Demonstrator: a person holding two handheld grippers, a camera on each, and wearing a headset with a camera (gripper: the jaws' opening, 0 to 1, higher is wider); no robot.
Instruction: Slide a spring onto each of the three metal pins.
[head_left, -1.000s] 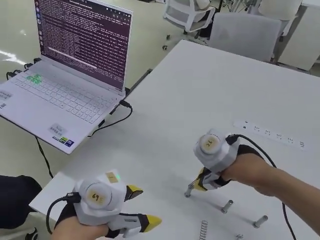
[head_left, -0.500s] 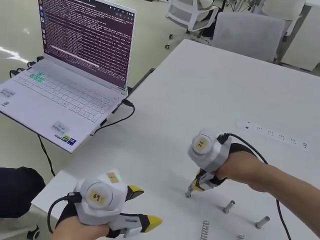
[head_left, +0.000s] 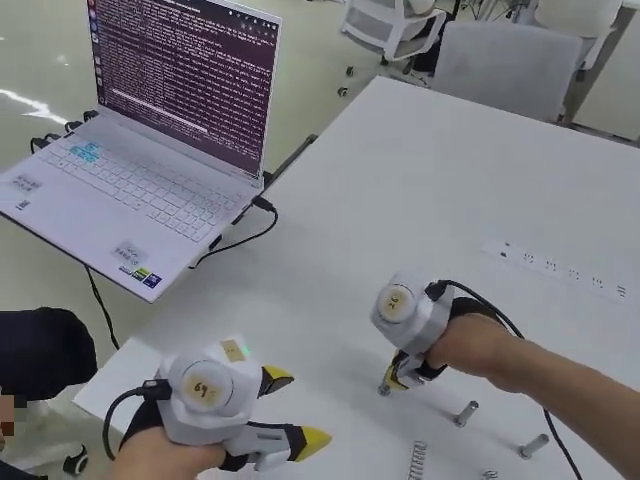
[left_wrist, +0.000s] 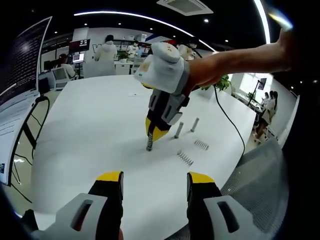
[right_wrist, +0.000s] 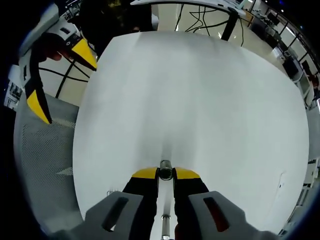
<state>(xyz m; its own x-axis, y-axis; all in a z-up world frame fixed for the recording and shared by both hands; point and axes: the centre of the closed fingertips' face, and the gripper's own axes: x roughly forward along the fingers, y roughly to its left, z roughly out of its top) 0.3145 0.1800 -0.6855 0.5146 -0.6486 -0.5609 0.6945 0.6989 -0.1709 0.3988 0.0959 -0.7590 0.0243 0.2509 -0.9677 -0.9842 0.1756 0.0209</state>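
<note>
Each pin (head_left: 466, 412) looks shiny metal, the spring (head_left: 416, 459) thin wire, the tabletop (head_left: 430, 180) smooth matt white.

The head view looked down on the counter (head_left: 420, 180) from its near edge; both gripper views sat low over that same counter, facing each other.

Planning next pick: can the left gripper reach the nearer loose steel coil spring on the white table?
Probably yes. The left gripper has open jaws, with bare white table between them and the steel coil spring. The right gripper, shut on an upright metal pin, stands beside that path, not across it.
</note>
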